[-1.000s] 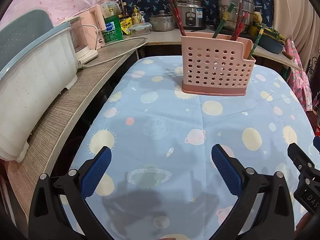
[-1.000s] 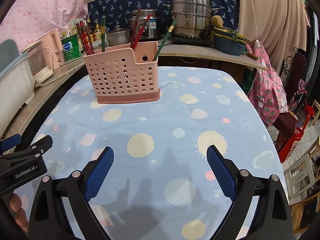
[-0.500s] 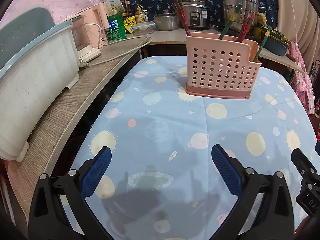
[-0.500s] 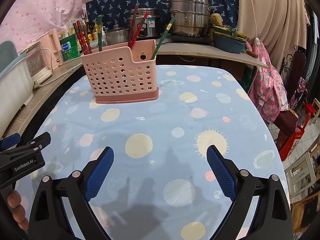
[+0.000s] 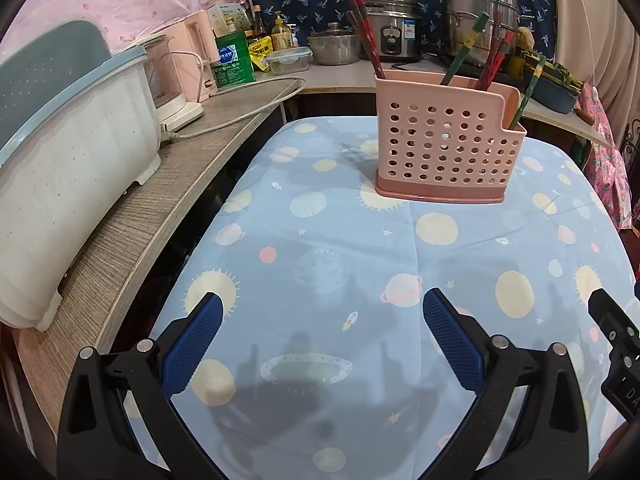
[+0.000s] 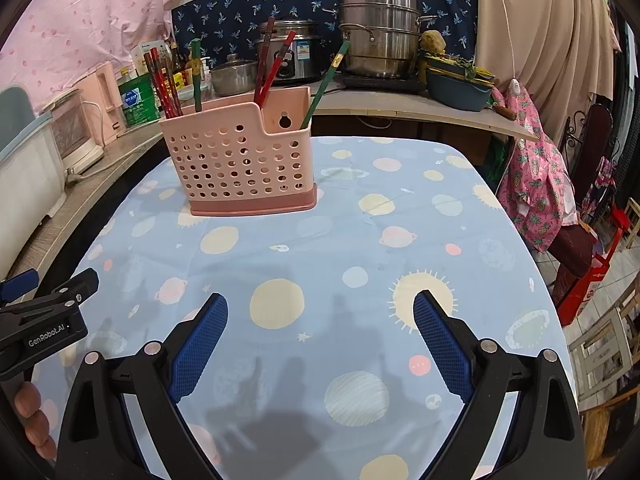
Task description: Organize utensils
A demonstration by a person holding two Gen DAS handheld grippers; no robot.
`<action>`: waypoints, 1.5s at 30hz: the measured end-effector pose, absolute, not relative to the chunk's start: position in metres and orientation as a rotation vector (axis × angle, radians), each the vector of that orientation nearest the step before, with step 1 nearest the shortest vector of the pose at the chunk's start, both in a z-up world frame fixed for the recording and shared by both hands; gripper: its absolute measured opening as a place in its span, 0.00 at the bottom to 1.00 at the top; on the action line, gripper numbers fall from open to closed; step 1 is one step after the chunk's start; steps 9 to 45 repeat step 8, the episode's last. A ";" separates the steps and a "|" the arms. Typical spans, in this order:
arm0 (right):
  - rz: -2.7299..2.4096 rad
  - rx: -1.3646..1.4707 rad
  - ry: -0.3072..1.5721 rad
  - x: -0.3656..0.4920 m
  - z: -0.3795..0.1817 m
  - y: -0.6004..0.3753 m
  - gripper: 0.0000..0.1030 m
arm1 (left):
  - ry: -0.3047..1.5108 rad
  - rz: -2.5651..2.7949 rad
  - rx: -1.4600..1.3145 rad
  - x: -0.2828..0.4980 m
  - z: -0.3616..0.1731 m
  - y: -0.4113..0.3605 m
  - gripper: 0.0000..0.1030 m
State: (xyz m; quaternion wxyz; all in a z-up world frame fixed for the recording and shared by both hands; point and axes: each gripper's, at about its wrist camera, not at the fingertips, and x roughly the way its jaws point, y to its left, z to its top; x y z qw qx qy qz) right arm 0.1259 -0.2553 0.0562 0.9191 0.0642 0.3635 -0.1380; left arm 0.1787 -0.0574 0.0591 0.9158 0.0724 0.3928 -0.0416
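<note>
A pink perforated utensil holder (image 5: 444, 152) stands on the blue planet-print tablecloth (image 5: 320, 264), far from both grippers; it also shows in the right wrist view (image 6: 244, 164). Red chopsticks (image 6: 162, 84) and green chopsticks (image 6: 326, 80) stand upright in it. My left gripper (image 5: 318, 308) is open and empty, low over the near part of the table. My right gripper (image 6: 320, 308) is open and empty, beside it to the right. The left gripper's body (image 6: 44, 320) shows at the left edge of the right wrist view.
A white and blue tub (image 5: 68, 152) sits on the wooden counter (image 5: 160, 200) to the left. Pots, a rice cooker (image 6: 288, 52) and bottles line the back counter. A pink cloth (image 6: 536, 176) hangs off the table's right side.
Both grippers have drawn slightly closer to the utensil holder and shifted a little; the holder looks larger. Both stay open and empty.
</note>
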 end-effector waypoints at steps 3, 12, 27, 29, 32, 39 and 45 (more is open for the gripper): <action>-0.286 0.132 0.745 0.127 0.056 -0.256 0.87 | 0.801 -0.082 0.153 0.181 0.060 -0.058 0.93; -0.295 0.139 0.748 0.129 0.055 -0.259 0.87 | 0.796 -0.096 0.155 0.183 0.059 -0.058 0.93; -0.295 0.139 0.748 0.129 0.055 -0.259 0.87 | 0.796 -0.096 0.155 0.183 0.059 -0.058 0.93; -0.295 0.139 0.748 0.129 0.055 -0.259 0.87 | 0.796 -0.096 0.155 0.183 0.059 -0.058 0.93; -0.295 0.139 0.748 0.129 0.055 -0.259 0.87 | 0.796 -0.096 0.155 0.183 0.059 -0.058 0.93; -0.295 0.139 0.748 0.129 0.055 -0.259 0.87 | 0.796 -0.096 0.155 0.183 0.059 -0.058 0.93; -0.295 0.139 0.748 0.129 0.055 -0.259 0.87 | 0.796 -0.096 0.155 0.183 0.059 -0.058 0.93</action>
